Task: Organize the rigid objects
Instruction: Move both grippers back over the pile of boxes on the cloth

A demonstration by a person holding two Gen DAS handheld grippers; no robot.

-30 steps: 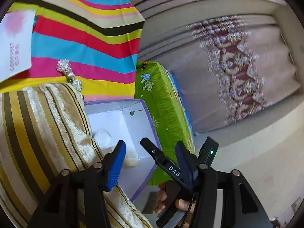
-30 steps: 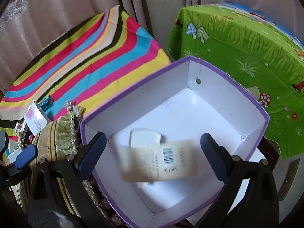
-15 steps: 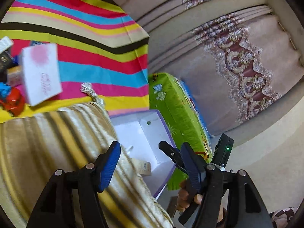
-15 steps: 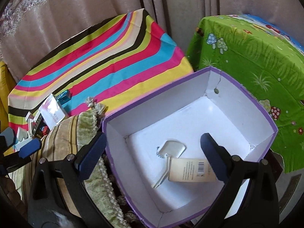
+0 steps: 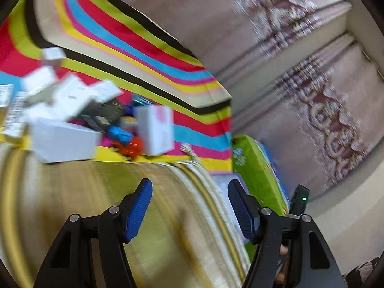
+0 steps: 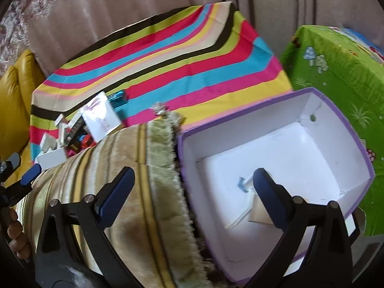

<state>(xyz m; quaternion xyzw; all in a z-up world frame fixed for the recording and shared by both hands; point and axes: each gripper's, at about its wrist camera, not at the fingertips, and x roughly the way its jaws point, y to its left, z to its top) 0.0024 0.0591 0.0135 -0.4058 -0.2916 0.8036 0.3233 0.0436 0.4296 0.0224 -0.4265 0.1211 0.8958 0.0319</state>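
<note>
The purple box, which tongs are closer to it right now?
Right. The right tongs hang open at the purple box's near rim; the left tongs are open over the striped cushion, facing the pile.

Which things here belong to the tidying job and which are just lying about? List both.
Job:
- purple-edged white cardboard box
- white toothbrush with card tag inside it
- pile of small white boxes and toys on the striped cloth
- open left hand-held gripper, open right hand-held gripper

Lying about:
- gold striped fringed cushion
- green cartoon-print cloth
- beige patterned curtain
</note>
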